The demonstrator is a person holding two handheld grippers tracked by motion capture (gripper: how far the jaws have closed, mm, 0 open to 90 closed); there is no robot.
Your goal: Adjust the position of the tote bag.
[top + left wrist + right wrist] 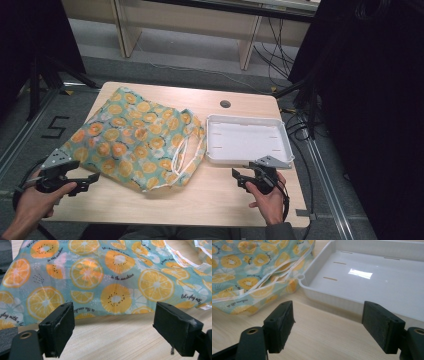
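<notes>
High view: a drawstring bag (135, 142) printed with orange slices lies flat on the left half of the wooden table (210, 197), its white cords toward an empty white tray (248, 140) just beside it. The left gripper (92, 178) sits near the bag's near-left corner, jaws spread with nothing between them. The right gripper (237, 176) sits just before the tray, jaws likewise spread.

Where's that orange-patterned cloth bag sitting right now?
In the high view, the teal drawstring cloth bag printed with orange slices lies on the left half of the wooden table, just left of the white plastic tray.
</notes>
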